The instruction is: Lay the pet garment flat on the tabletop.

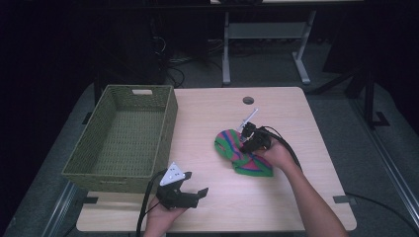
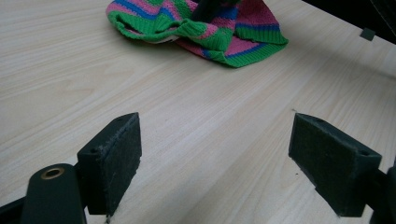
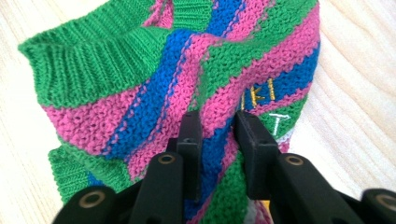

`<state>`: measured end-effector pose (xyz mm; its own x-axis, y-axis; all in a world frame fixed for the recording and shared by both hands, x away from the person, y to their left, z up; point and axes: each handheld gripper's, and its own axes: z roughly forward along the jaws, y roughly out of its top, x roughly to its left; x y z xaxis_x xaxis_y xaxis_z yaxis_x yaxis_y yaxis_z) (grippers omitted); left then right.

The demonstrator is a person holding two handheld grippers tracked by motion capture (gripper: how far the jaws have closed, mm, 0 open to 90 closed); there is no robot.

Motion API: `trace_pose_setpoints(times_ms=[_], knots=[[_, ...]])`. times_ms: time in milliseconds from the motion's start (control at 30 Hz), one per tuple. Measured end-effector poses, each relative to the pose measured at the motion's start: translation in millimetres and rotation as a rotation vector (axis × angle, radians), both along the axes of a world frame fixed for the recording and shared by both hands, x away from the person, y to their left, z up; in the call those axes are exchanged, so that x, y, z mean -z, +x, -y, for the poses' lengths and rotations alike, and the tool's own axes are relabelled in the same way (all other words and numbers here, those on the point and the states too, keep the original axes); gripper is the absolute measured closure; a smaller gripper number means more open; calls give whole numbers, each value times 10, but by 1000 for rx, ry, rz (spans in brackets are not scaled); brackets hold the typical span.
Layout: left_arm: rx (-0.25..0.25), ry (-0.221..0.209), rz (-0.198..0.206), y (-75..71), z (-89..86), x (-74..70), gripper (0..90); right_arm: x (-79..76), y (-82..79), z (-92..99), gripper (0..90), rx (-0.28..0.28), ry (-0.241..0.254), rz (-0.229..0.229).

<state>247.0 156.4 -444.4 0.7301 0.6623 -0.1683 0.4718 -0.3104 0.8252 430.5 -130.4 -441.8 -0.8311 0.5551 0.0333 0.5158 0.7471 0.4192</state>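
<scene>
Here we see the right gripper [image 3: 217, 126] pinching a fold of the striped knit garment [image 3: 154, 93] on the table [image 1: 207, 113]; the left gripper [image 2: 215, 154] rests gaping, well apart, near the wicker basket [image 1: 163, 133].

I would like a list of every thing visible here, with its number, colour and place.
knitted garment: one, green, pink and blue stripes, right of centre on the table, a fold pinched by the right gripper
wicker basket: one, olive green, left side of the table
table: one, light wood, round hole near far edge
right gripper: one, black, jaws closed on the garment
left gripper: one, black, jaws wide open over bare wood, near edge
</scene>
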Motion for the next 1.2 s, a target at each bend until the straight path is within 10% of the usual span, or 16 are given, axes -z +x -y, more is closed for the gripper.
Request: trace_pose_setpoints(times_ms=[1200], knots=[[-3,4,14,-5,-12,-11,168,-168,-93,79,787,13,76,16]])
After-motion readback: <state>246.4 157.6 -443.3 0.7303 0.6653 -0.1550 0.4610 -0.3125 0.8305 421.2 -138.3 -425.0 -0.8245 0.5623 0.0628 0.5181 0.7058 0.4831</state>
